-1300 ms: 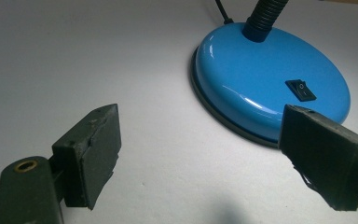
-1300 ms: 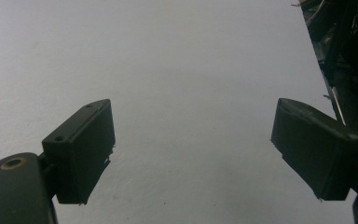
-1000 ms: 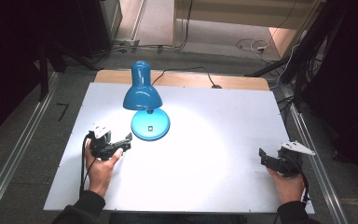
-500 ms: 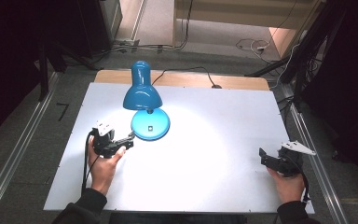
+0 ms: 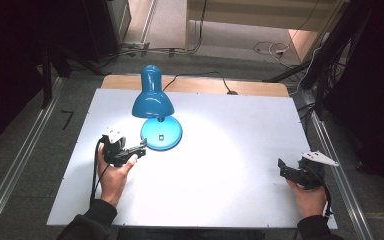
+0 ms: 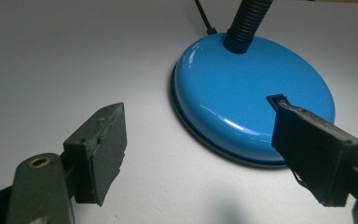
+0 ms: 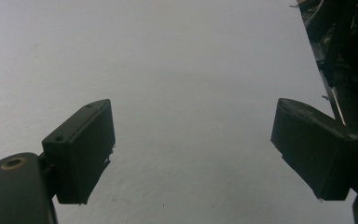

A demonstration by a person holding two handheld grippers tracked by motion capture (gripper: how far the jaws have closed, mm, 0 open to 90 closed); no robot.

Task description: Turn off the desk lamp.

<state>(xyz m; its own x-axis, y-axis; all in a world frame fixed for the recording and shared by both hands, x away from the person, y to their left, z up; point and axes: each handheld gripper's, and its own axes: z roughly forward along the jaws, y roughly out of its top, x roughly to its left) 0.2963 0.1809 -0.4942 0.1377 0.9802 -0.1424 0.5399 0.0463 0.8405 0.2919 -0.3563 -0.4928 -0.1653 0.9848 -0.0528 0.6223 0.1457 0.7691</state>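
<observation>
A blue desk lamp (image 5: 153, 95) stands lit on the white table, its round base (image 5: 161, 133) left of the middle. My left gripper (image 5: 141, 146) is open just left of that base, its tips close to the rim. In the left gripper view the base (image 6: 242, 93) lies ahead, with a small black switch (image 6: 278, 99) peeking over the right jaw; nothing is between the jaws. My right gripper (image 5: 282, 167) rests open near the table's right front corner, over bare white surface (image 7: 186, 93).
The lamp's black cord (image 5: 200, 76) runs back over the wooden strip (image 5: 195, 85) behind the white table (image 5: 230, 120). Metal rails (image 5: 20, 165) flank the table on both sides. Dark stands and cables (image 5: 325, 55) crowd the right rear.
My left gripper has moved right and a little forward, closing in on the lamp base. The right gripper has stayed put.
</observation>
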